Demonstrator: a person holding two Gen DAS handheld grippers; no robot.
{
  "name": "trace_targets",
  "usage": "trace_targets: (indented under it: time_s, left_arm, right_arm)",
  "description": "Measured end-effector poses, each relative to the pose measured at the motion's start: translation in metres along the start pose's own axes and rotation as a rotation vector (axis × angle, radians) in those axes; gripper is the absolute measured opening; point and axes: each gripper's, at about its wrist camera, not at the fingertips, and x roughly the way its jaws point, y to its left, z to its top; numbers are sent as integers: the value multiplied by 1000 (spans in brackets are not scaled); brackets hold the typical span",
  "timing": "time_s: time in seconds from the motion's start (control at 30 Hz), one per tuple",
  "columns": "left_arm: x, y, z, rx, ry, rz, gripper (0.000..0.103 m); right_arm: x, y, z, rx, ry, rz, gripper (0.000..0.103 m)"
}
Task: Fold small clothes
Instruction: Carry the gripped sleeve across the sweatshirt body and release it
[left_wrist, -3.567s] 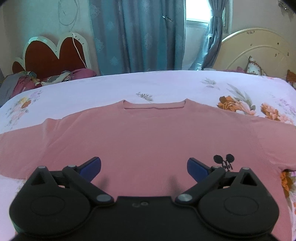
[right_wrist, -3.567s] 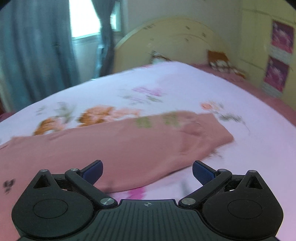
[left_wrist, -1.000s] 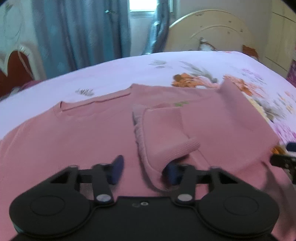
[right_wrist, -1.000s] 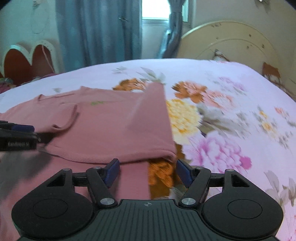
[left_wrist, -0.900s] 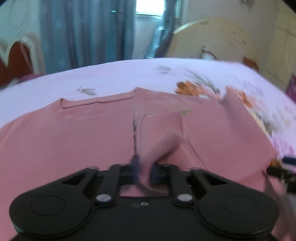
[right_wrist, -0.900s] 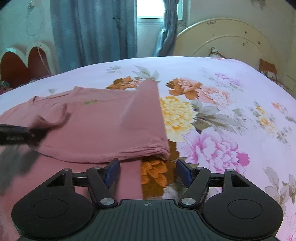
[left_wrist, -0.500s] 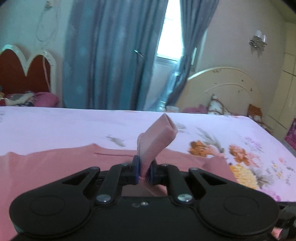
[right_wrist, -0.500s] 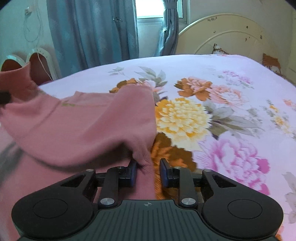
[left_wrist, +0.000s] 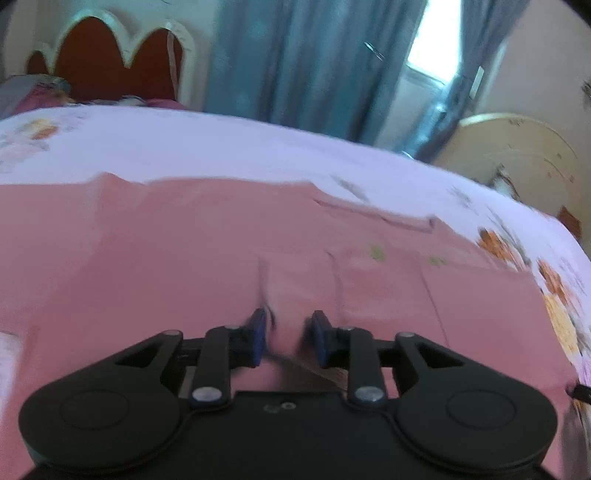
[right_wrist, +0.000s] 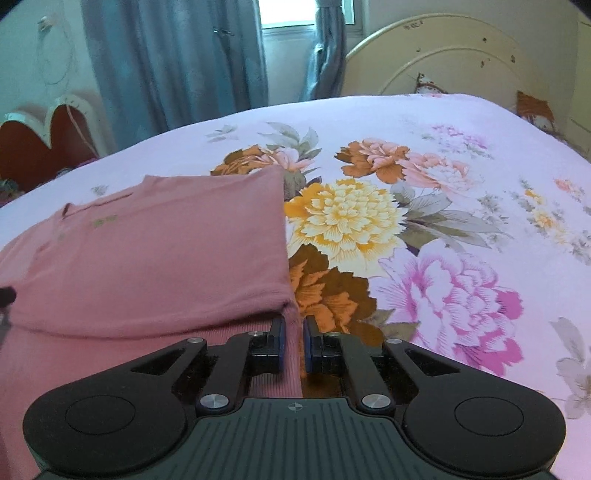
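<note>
Right wrist view shows the bed (right_wrist: 443, 122) carrying the pink shirt (right_wrist: 166, 251), 1 side folded inward. That fold seems nearly laid. The right gripper (right_wrist: 291, 341) pinches the shirt's folded corner; the left gripper (left_wrist: 288, 338) is opening, cloth between unpressed. Next: release, then take the other side.

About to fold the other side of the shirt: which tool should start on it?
Probably the left. The left tool hovers over the shirt, its jaws opening with a loose fold between them, and the unfolded half lies on its side. The right tool is shut on the shirt's edge beside the flowered sheet.
</note>
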Motion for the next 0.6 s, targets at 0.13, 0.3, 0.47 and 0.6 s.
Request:
trace_targets:
  time_s: [0.13,0.3,0.47,0.6]
  left_arm:
    - [-16,10,9,-1,-81,55,26]
    - [-5,-20,14,95,-60,-37,30]
    - [21,-43,3,165,-20,-52,31]
    - [30,-35,-5,165,19,-40,33]
  right_arm:
    - [-11,0,15,-6,-80,3,65]
    - [27,2,46,-10,-58,38,64]
    - [75,6,74,10,-30,64,63]
    - [115,2,91,56,14,76,39]
